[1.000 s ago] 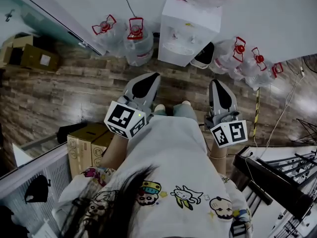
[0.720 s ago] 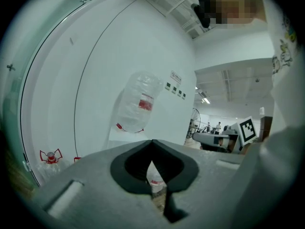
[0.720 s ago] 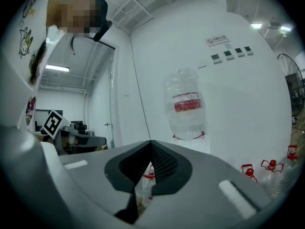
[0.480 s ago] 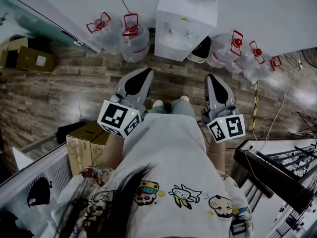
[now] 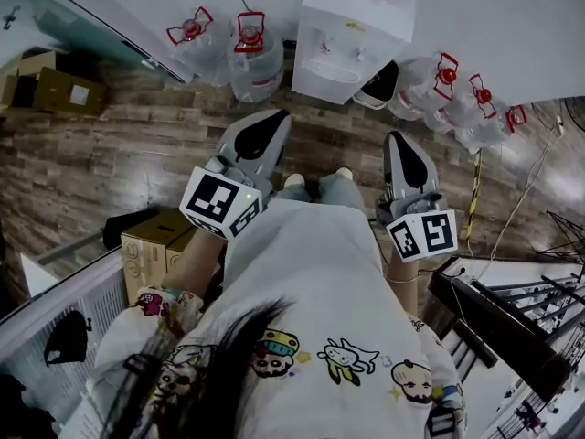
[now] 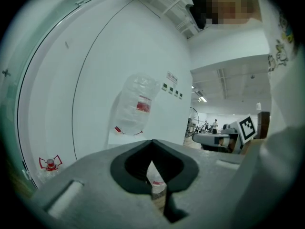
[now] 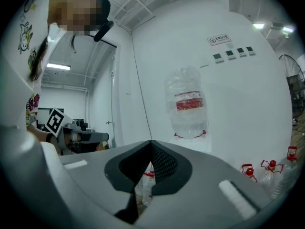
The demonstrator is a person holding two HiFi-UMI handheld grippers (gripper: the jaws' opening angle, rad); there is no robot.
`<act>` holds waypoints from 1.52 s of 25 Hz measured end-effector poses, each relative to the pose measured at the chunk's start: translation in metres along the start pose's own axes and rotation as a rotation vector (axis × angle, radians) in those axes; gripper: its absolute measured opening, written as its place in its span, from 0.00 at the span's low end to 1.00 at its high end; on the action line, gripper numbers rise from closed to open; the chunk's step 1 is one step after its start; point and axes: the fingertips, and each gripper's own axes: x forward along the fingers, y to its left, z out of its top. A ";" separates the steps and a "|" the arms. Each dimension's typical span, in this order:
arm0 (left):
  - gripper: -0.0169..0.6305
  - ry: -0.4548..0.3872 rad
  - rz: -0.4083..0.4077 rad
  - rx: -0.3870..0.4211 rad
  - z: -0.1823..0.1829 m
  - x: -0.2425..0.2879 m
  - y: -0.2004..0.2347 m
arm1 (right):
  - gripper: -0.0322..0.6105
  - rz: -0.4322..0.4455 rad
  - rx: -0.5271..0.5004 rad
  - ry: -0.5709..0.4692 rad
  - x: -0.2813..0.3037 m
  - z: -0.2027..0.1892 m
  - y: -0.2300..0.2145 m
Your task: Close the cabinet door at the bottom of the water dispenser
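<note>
The white water dispenser (image 5: 352,39) stands against the wall at top centre, with an upturned clear bottle (image 6: 136,104) (image 7: 187,106) on top. At its lower right a dark, white-rimmed panel (image 5: 377,85) juts out; it looks like the open cabinet door. My left gripper (image 5: 280,117) (image 6: 152,143) is shut and empty, held out in front of the person and short of the dispenser. My right gripper (image 5: 396,138) (image 7: 151,143) is also shut and empty, pointing toward the door side. Neither gripper touches anything.
Two water jugs (image 5: 254,62) stand left of the dispenser and several more (image 5: 457,99) to its right. Cardboard boxes (image 5: 160,250) sit at the person's left, another box (image 5: 55,90) at far left. A dark metal rack (image 5: 512,327) is at lower right.
The head view has shifted slightly. Both grippers stay shut and in the same place in front of the person.
</note>
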 end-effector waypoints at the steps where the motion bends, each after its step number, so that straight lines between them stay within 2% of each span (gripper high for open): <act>1: 0.02 0.003 -0.007 0.010 0.000 0.000 0.000 | 0.06 0.003 0.000 0.002 0.001 0.000 0.001; 5: 0.02 0.006 -0.025 0.044 0.002 0.000 0.000 | 0.06 0.012 -0.007 0.008 0.003 -0.001 0.005; 16: 0.02 0.039 -0.021 0.030 -0.010 -0.003 0.000 | 0.06 0.012 0.003 0.023 -0.002 -0.008 0.006; 38: 0.02 0.032 -0.005 0.032 -0.005 0.003 0.001 | 0.06 0.038 0.011 0.010 0.006 -0.002 0.001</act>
